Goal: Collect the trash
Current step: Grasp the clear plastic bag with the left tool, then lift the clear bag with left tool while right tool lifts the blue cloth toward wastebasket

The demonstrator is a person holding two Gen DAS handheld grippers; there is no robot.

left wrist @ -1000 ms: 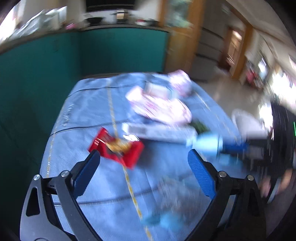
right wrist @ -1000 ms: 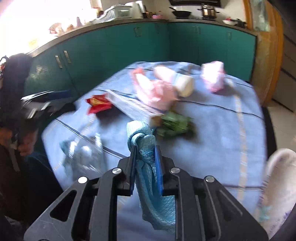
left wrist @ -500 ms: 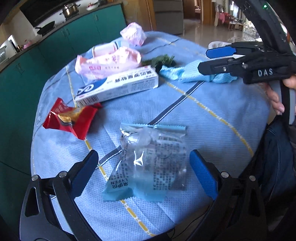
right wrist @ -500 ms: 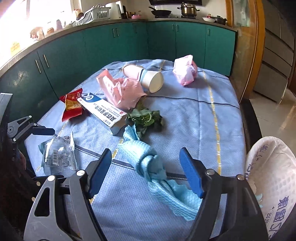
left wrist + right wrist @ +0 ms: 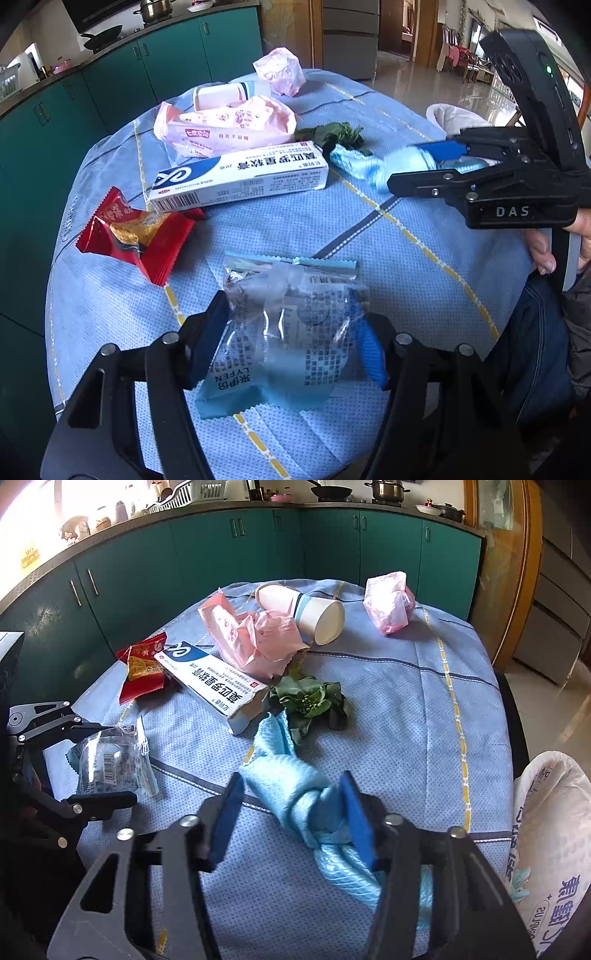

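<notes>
Teal kitchen cabinets [image 5: 229,554] are seen behind a round table [image 5: 424,266] covered with a blue cloth marked by yellow and dark lines, and trash is scattered over it. Near the front edge a clear plastic wrapper [image 5: 291,332] with blue ends is lying flat, and it is flanked by the left gripper [image 5: 290,343]; its jaws have just been closing, and both blue pads are seen against the wrapper's sides, so the wrapper is gripped where it lies on the cloth. A knotted light-blue rag [image 5: 299,797] is stretched across the middle of the table, and the right gripper [image 5: 291,812] is set around its knot; those jaws have just been closing too, one pad touches the knot, while a gap is left at the other pad, so no firm grip is shown. Beside the rag a bunch of wilted greens [image 5: 310,701] is lying, touched by the end of a long white-and-blue box [image 5: 214,683]. A red snack packet [image 5: 133,236] is placed next to the box, and a pink plastic pack [image 5: 225,125] behind it. A paper cup [image 5: 314,613] is lying on its side, with a crumpled pink bag [image 5: 388,602] further back. A white bag [image 5: 550,849] is held open off the table's edge.
</notes>
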